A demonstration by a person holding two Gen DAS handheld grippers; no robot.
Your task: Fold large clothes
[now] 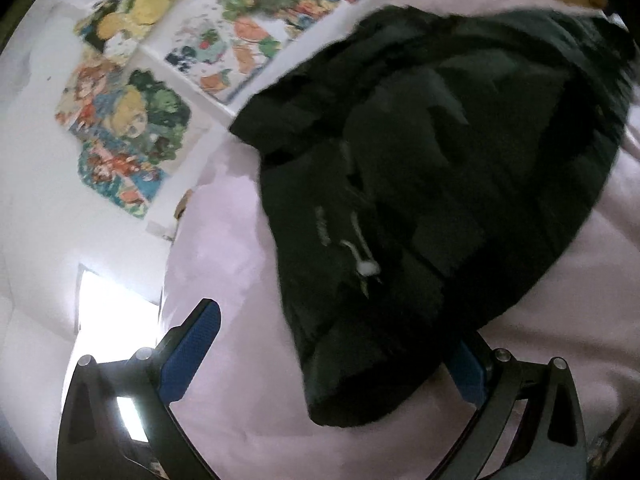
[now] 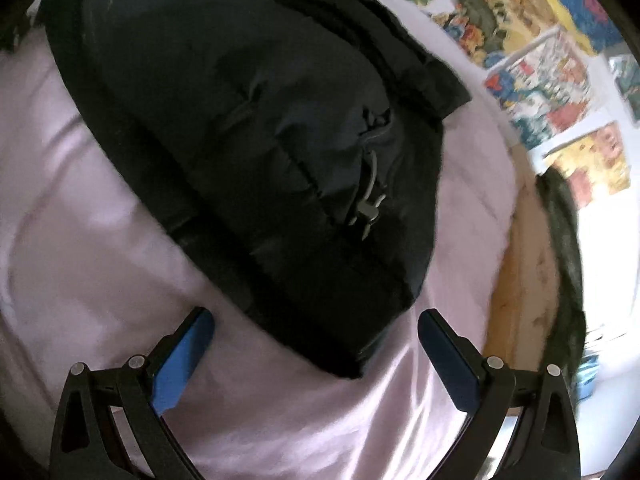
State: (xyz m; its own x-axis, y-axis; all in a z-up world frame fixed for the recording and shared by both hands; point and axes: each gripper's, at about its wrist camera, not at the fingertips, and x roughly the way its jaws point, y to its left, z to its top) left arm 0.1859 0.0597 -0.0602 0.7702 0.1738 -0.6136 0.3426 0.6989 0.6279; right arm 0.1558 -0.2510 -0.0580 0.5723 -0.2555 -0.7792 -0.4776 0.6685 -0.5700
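Note:
A black puffy jacket (image 1: 440, 140) lies bunched into a thick bundle on a pink bed sheet (image 1: 224, 240). A pale zipper pull (image 1: 368, 266) shows on its top. My left gripper (image 1: 336, 332) is open. The jacket's near corner sits between its blue pads, and the right pad (image 1: 468, 372) is partly hidden behind the cloth. In the right wrist view the same jacket (image 2: 260, 120) fills the upper middle, with its zipper pull (image 2: 370, 208) facing up. My right gripper (image 2: 316, 320) is open too, its fingertips on either side of the jacket's near edge, above the sheet (image 2: 80, 220).
Colourful posters (image 1: 132, 120) cover the white wall beside the bed and appear again as posters (image 2: 540, 64) at the upper right. A wooden bed edge (image 2: 520, 264) and a dark green item (image 2: 560, 240) lie to the right. A bright opening (image 1: 112, 312) glows at lower left.

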